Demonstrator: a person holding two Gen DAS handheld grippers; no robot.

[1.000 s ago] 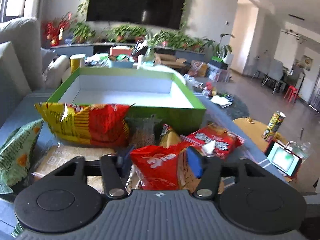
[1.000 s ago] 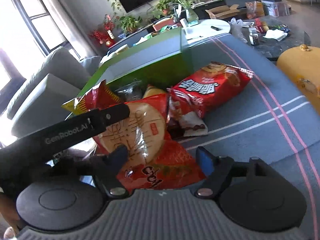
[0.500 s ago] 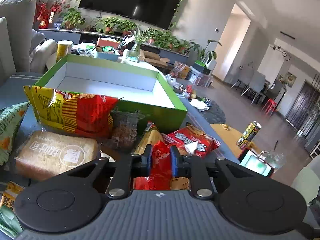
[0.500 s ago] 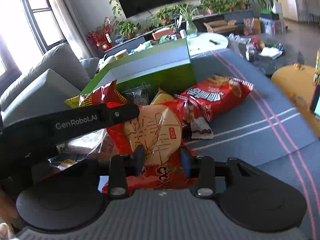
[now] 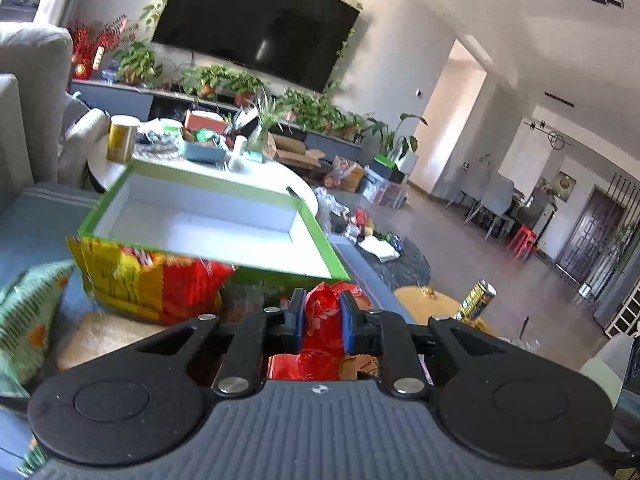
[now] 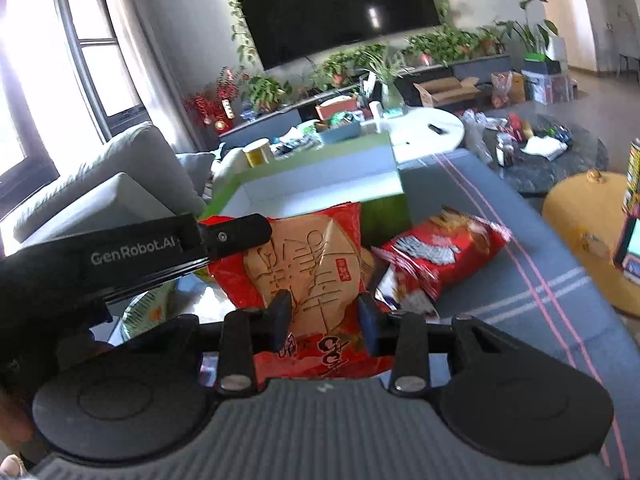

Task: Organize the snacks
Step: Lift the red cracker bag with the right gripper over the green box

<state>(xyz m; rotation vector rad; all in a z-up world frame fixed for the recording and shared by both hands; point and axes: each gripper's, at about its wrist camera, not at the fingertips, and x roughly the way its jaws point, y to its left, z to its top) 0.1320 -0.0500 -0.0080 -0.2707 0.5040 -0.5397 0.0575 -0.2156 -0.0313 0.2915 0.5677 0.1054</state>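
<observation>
Both grippers hold one red snack bag with a round cracker showing through its window (image 6: pixel 312 264). My left gripper (image 5: pixel 321 320) is shut on the bag's crumpled top edge (image 5: pixel 322 312). My right gripper (image 6: pixel 324 322) is shut on the bag's lower part, and the left gripper's arm (image 6: pixel 160 252) reaches in from the left. The bag is lifted above the pile, just in front of the open green box with a white inside (image 5: pixel 208 220), which also shows in the right wrist view (image 6: pixel 320 188).
A yellow-red chip bag (image 5: pixel 152 280), a green bag (image 5: pixel 28 312) and a pale cracker pack (image 5: pixel 104 336) lie on the grey sofa seat at left. A red snack bag (image 6: pixel 444 248) lies at right. A yellow stool (image 6: pixel 592 232) with a can (image 5: pixel 478 300) stands beyond.
Both grippers closed on the red cracker bag and lifted it up off the pile, toward the green box.
</observation>
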